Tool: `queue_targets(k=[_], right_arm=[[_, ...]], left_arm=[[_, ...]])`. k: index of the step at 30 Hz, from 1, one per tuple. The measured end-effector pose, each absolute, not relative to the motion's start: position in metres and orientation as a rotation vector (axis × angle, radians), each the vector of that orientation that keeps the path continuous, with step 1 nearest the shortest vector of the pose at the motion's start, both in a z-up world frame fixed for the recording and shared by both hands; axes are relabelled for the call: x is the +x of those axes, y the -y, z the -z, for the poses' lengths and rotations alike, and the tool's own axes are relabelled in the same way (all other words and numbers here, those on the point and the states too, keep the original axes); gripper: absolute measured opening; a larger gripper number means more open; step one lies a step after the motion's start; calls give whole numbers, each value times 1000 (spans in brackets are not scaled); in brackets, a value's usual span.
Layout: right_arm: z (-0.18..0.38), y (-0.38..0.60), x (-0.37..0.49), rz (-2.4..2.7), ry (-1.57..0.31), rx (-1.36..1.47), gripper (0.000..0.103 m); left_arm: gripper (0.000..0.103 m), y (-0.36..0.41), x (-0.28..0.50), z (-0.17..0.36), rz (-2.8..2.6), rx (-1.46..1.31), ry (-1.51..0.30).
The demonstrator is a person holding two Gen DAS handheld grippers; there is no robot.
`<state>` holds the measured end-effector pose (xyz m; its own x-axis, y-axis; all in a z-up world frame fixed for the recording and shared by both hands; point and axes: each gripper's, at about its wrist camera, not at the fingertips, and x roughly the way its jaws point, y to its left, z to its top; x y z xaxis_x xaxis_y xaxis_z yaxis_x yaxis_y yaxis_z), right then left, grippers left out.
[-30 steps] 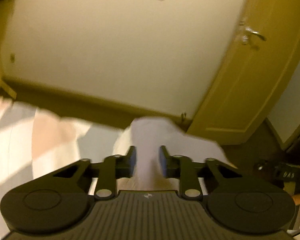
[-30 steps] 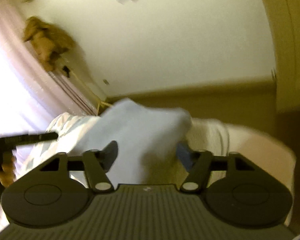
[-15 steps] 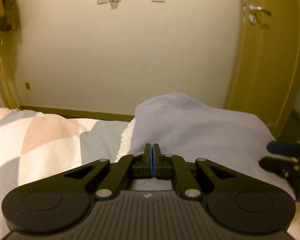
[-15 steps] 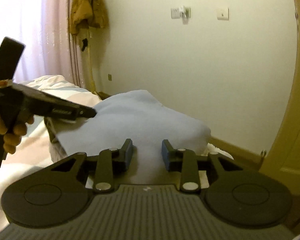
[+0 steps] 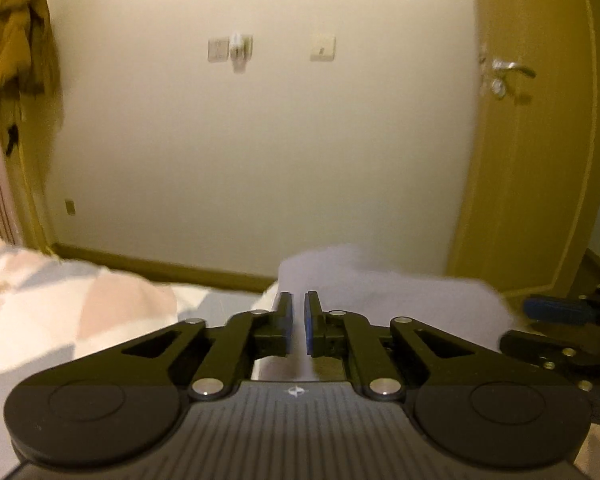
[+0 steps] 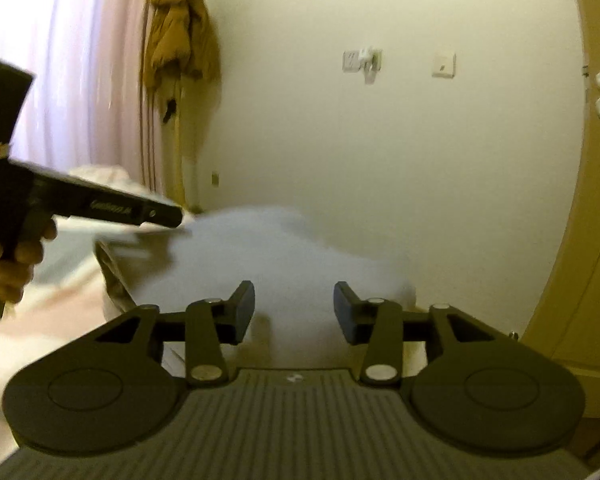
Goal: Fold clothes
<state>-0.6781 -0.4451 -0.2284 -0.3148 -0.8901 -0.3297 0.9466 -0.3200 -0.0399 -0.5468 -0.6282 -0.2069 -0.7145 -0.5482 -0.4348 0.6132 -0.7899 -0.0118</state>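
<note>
Covering patterned bedspread (image 5: 60, 312): lavender garment (image 6: 284, 252).

A cream wall (image 5: 260, 152) carries two plates, perhaps sockets (image 5: 224, 49). A wooden door (image 5: 532, 160) stands right; pale curtains (image 6: 60, 60) glow left.

A: What makes up the left tool (image 5: 296, 322)?
B: A ribbed dark grey housing with a small white emblem, two round black discs, black linkage arms with triangular cut-outs and silver pivot screws, and blue pads on the inner faces of the fingers (image 5: 309, 322).

A: And the right tool (image 6: 294, 306)?
B: The same build. Seen from the side, the left tool's black body bears small, blurred white lettering; a bare hand (image 6: 14, 258) wraps its grip.
</note>
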Motion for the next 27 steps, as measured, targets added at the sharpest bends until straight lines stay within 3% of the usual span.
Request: queue_targets(k=[4, 8, 16, 23, 27], right_arm=[[221, 438, -673, 1880, -229, 298, 44], [243, 437, -671, 1872, -286, 345, 44], [278, 435, -653, 1846, -410, 236, 48], [244, 431, -661, 1834, -399, 293, 50], [254, 430, -661, 1818, -404, 291, 50]], left_arm=[[11, 606, -540, 203, 2430, 584, -153], [13, 605, -529, 240, 2381, 633, -180], [13, 615, -524, 264, 2360, 565, -247], [12, 609, -521, 225, 2359, 607, -195], [12, 611, -518, 224, 2356, 600, -201]])
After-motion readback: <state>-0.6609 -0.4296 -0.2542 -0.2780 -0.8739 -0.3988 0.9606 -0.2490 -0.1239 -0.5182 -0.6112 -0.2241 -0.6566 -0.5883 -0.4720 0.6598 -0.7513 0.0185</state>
